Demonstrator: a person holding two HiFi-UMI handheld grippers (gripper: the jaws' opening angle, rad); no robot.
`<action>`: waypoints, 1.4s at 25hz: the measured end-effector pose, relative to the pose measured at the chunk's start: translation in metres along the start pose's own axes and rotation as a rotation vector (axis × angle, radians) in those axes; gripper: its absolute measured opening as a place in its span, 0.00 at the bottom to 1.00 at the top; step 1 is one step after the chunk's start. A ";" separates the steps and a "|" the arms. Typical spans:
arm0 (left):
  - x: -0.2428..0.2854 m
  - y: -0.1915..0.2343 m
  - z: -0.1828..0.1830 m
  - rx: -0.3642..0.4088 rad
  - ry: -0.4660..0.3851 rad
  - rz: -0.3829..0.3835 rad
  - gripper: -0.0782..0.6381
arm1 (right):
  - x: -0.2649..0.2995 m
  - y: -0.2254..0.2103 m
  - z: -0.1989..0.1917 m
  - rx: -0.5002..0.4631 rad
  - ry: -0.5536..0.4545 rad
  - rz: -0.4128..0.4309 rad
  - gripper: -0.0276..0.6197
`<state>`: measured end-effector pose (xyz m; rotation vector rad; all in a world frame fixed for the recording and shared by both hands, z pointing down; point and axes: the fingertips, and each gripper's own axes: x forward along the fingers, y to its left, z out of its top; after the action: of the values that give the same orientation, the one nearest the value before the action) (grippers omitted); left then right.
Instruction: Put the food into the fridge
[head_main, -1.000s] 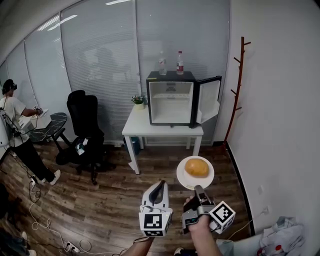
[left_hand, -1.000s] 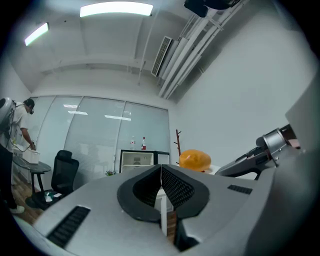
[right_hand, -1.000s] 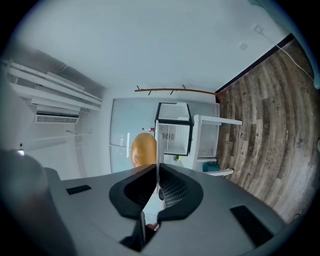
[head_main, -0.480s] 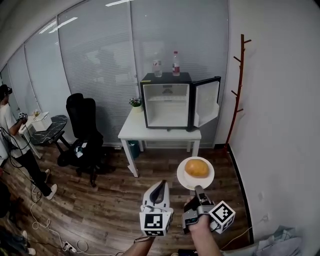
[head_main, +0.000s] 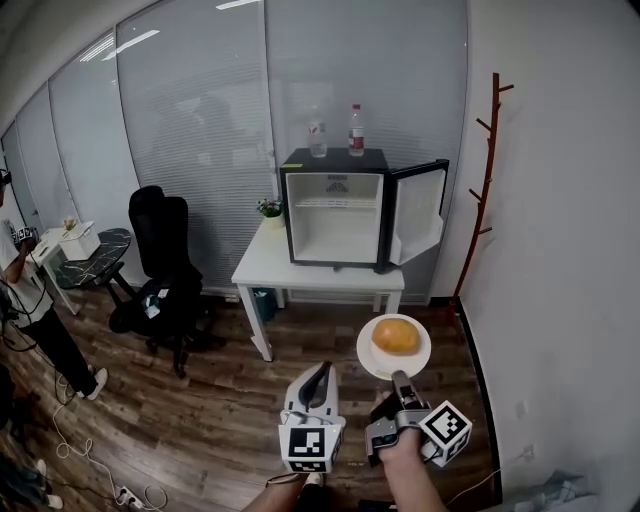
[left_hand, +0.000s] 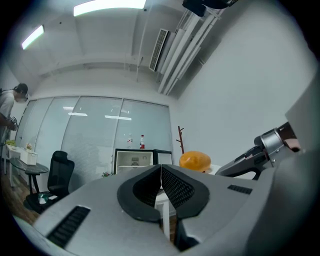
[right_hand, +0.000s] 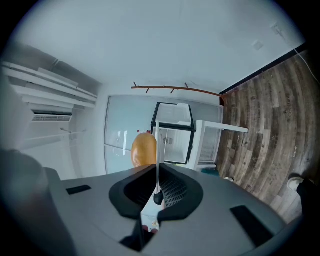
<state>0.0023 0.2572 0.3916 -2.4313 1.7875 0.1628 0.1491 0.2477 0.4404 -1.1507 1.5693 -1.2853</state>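
Observation:
A small black fridge (head_main: 335, 220) stands on a white table (head_main: 290, 272) with its door (head_main: 418, 210) swung open to the right and its inside empty. My right gripper (head_main: 398, 378) is shut on the rim of a white plate (head_main: 366, 358) that carries a round orange-brown bun (head_main: 396, 335), held level in front of me. In the right gripper view the plate (right_hand: 157, 145) shows edge-on between the jaws, the bun (right_hand: 144, 149) beside it. My left gripper (head_main: 322, 368) is shut and empty, just left of the plate; the bun (left_hand: 195, 160) and fridge (left_hand: 132, 161) lie beyond it.
Two bottles (head_main: 357, 128) stand on the fridge. A small plant (head_main: 268, 208) sits on the table's left end. A black office chair (head_main: 165, 250) is at left, a person (head_main: 20, 290) at the far left edge, a wooden coat rack (head_main: 485, 170) by the right wall. Cables (head_main: 110, 485) lie on the wood floor.
The view has shifted slightly, so the fridge and table sit a little nearer. The person at left has slid toward the frame's edge. Both grippers keep the same pose, plate still held.

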 end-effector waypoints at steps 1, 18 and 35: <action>0.007 0.006 -0.003 -0.002 0.002 0.000 0.15 | 0.009 0.000 -0.001 -0.002 0.001 0.001 0.10; 0.171 0.144 -0.034 -0.053 0.006 -0.015 0.15 | 0.218 0.008 -0.021 -0.029 -0.018 -0.017 0.10; 0.328 0.192 -0.071 -0.030 0.023 0.003 0.15 | 0.383 -0.021 0.023 0.014 0.003 -0.021 0.10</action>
<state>-0.0825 -0.1198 0.4040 -2.4605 1.8112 0.1642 0.0674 -0.1275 0.4468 -1.1600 1.5515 -1.3108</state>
